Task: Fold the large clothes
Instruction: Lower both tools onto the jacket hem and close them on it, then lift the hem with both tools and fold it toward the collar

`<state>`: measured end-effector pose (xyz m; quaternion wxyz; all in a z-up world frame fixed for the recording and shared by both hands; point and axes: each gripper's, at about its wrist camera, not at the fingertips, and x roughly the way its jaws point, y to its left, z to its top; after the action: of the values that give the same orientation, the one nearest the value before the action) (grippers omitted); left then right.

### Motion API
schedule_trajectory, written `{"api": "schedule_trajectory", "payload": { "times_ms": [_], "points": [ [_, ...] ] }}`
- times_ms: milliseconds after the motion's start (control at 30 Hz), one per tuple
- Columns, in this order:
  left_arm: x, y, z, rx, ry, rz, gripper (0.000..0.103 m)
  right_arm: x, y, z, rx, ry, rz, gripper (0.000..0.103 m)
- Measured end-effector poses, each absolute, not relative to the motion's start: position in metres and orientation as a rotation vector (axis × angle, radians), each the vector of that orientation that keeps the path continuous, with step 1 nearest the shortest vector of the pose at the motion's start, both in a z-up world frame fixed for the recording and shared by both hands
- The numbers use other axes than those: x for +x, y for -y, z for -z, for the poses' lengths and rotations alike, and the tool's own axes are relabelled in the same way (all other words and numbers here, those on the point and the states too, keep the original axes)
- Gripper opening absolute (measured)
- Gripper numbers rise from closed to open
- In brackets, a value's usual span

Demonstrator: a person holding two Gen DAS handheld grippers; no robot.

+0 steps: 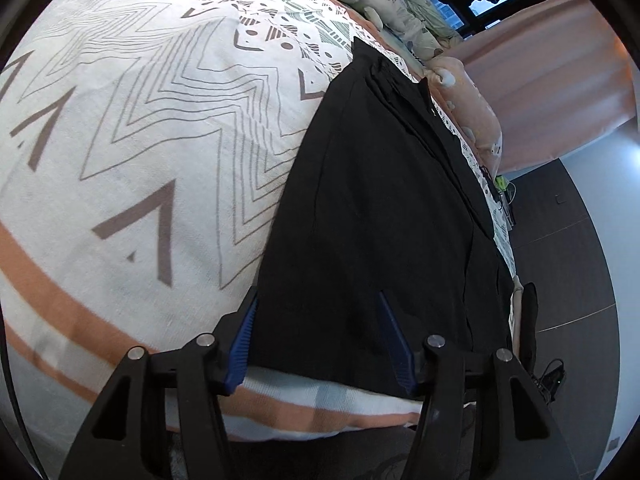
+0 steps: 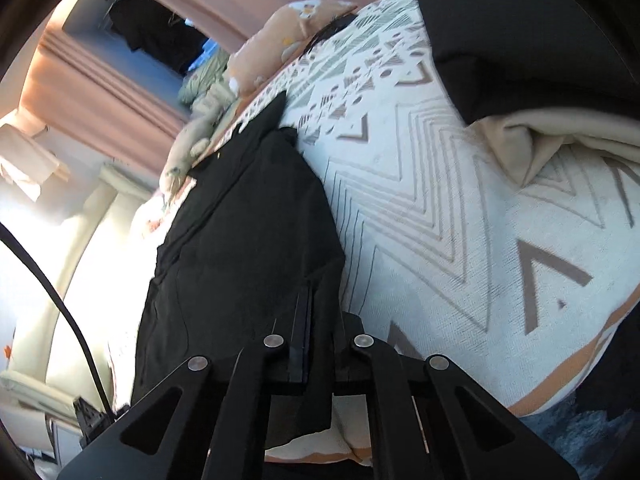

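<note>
Across the bed's patterned blanket lay our black garment. Right claw pinched its near edge; left claw straddled it, half-wide. We should grip both corners evenly before lifting.

Readable text: none in either wrist view.
Bedspread: printed zigzags, chevrons and dots only, no letters or numbers.
Black garment: no label, brand or tag legible.
Plush toys beside the bedspread: no writing legible.
</note>
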<state>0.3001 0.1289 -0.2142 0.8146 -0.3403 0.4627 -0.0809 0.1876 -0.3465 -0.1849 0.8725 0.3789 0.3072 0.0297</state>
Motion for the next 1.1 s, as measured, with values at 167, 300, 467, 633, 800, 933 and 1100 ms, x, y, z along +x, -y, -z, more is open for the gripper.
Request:
{"api": "schedule_trajectory", "payload": {
  "times_ms": [167, 300, 467, 633, 800, 933, 1100],
  "points": [
    [0.309, -0.122, 0.216, -0.685, -0.991, 0.156, 0.029, 0.191, 0.344, 0.196, 0.845, -0.69, -0.107, 0.008],
    [0.307, -0.118, 0.215, -0.653, -0.978, 0.146, 0.019, 0.194, 0.34, 0.195, 0.889, -0.669, -0.159, 0.045],
    [0.301, -0.122, 0.203, -0.638, -0.917, 0.085, 0.015, 0.206, 0.338, 0.195, 0.901, -0.671, -0.141, 0.052],
    [0.297, -0.123, 0.186, -0.627, -0.882, 0.086, 0.006, 0.206, 0.331, 0.193, 0.845, -0.69, -0.081, 0.002],
    [0.289, -0.122, 0.163, -0.639, -0.831, 0.11, 0.005, 0.182, 0.325, 0.162, 0.809, -0.61, -0.101, 0.0],
    [0.271, -0.119, 0.139, -0.637, -0.776, 0.131, 0.005, 0.163, 0.318, 0.134, 0.771, -0.547, -0.134, 0.0],
    [0.24, -0.121, 0.111, -0.639, -0.712, 0.16, 0.005, 0.13, 0.315, 0.108, 0.729, -0.487, -0.176, 0.0]
  ]
}}
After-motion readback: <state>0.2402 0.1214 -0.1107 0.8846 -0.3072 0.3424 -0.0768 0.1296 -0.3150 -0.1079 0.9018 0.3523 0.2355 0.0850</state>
